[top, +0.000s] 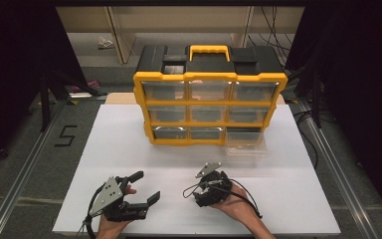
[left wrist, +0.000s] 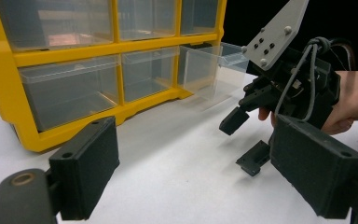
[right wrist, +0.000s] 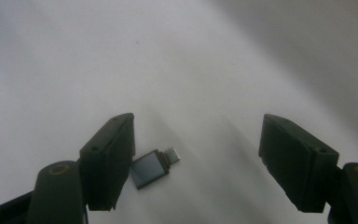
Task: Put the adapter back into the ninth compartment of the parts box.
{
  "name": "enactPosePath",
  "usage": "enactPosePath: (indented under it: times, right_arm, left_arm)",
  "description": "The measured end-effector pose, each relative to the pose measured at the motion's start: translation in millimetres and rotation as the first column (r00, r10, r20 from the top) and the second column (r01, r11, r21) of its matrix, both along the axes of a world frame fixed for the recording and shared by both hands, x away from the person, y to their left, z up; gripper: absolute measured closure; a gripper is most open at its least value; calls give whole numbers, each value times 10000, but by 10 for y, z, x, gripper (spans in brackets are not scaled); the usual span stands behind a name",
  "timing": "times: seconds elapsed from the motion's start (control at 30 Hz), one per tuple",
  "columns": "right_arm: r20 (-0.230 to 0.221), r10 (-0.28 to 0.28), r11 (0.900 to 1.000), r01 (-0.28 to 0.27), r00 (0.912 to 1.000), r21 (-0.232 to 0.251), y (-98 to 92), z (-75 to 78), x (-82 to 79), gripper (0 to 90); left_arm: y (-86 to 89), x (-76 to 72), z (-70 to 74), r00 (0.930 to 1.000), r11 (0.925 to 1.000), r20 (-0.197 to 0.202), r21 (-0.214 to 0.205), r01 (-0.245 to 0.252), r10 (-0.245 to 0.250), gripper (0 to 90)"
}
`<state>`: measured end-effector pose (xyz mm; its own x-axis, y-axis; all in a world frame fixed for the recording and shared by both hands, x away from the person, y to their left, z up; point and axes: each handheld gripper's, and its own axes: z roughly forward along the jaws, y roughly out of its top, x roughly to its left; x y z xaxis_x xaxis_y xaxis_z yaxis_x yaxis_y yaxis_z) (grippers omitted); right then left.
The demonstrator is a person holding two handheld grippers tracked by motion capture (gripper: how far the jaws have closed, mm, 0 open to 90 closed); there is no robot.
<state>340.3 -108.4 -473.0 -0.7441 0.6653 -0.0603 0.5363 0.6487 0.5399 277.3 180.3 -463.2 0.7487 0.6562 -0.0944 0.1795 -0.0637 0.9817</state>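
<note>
One small grey metal adapter with a short plug tip [right wrist: 153,166] lies flat on the white tabletop [top: 129,144], between the spread jaws of our right gripper [right wrist: 196,163] and just beside the left-hand jaw in that gripper's view. We judge the step in hand to be picking it up. To do it well, we should shift the right gripper sideways until the adapter sits midway between the jaws, lower until the pads nearly meet the table, then close across its flat body, not on the plug tip.

Beyond it, at the far right, one clear plastic drawer [top: 246,144] stands pulled out of the bottom row of the yellow-and-black drawer cabinet [top: 209,102], a likely place for the adapter.

Our left gripper [top: 139,186] hovers at the near left, jaws wide apart and empty, well clear of the right hand [top: 236,201].
</note>
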Motion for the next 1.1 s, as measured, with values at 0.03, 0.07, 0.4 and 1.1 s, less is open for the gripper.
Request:
enactPosePath:
  times: [0.03,0.07,0.4,1.1]
  right_arm:
    - [-61,-17,10000,17,10000,-91,3,-3,0,279]
    - [-78,-12,9999,11,10000,-111,6,-8,1,279]
    - [-423,157,9995,-168,9990,-276,-9,-20,21,352]
    - [-1298,557,9958,-645,9900,-646,-12,39,-10,583]
  left_arm:
    - [0,0,0,10000,10000,3,7,-4,4,148]
    - [-1,1,-1,10000,10000,-9,0,-3,3,148]
    - [-1,5,-4,10000,10000,-54,12,-7,7,151]
    - [-4,6,-5,10000,10000,-60,-1,15,-15,154]
